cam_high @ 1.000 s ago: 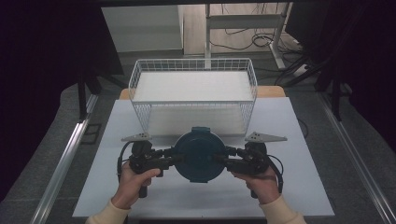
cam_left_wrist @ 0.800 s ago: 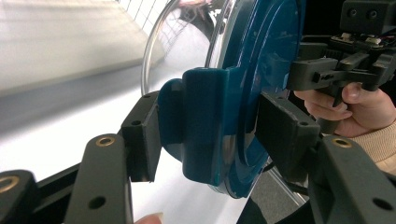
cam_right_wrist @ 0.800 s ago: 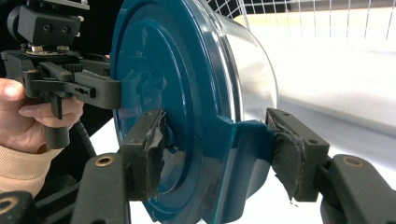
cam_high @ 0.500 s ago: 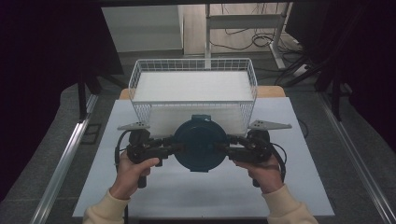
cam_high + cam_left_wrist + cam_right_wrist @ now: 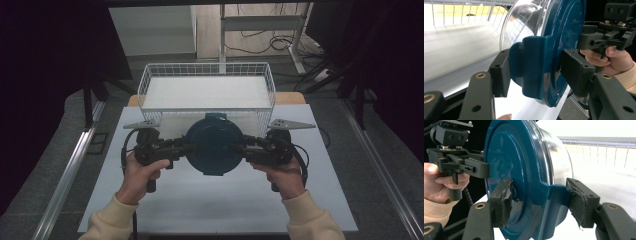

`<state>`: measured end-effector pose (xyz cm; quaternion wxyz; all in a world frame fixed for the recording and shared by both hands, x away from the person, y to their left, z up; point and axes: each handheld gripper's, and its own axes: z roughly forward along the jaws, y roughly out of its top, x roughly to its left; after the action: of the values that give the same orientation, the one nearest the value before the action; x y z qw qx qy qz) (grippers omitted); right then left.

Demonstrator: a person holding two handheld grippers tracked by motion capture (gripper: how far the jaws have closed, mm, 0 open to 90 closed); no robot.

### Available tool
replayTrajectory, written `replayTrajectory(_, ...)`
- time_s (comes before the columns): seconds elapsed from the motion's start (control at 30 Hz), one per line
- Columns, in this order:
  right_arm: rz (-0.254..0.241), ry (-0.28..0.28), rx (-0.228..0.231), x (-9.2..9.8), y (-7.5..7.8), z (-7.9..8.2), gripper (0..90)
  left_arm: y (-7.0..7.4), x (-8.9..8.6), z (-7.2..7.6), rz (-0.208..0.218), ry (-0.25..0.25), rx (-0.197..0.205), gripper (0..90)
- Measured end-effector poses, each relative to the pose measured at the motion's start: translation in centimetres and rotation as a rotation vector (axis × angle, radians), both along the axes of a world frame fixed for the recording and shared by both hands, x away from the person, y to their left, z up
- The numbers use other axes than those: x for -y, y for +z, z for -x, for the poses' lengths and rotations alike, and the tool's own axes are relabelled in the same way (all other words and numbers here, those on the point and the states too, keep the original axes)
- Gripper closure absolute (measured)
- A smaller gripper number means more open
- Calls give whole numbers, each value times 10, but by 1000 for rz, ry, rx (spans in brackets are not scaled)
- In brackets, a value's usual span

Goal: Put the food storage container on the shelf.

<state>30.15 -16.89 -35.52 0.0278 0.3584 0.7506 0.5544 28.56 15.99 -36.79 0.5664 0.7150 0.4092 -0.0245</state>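
One round container, held off the white table between two hand-held grippers, just in front of the wire basket. Container has a dark teal plastic lid, smooth and glossy with a raised circular rim, and two flat side tabs; the body under it is clear and dome-shaped, reflecting the basket's grid in the left gripper view. Left gripper: both black jaws pressed against one teal tab, one pad on each face, clamped tight with no gap seen. Right gripper: the same hold on the opposite tab; its pad covering looks frayed and torn at the edges in the right gripper view. Each gripper is matte black with brass-coloured screw holes and carries one grey triangular plate on top. Two hands, left hand and right hand, cream knit sleeves at both wrists. One basket, white-coated wire in a rectangular grid, shallow, sitting at the far edge of the table with a flat white bottom. Table surface is plain, matte white.
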Motion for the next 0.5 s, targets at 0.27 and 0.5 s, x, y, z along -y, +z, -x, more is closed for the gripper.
replayTrajectory(0.27,2,0,18,0,16,-5,403,16,0,-6,2,2,15,429)
replayTrajectory(0.5,-1,5,28,-1,33,-16,403,35,0,-15,-5,12,37,429)
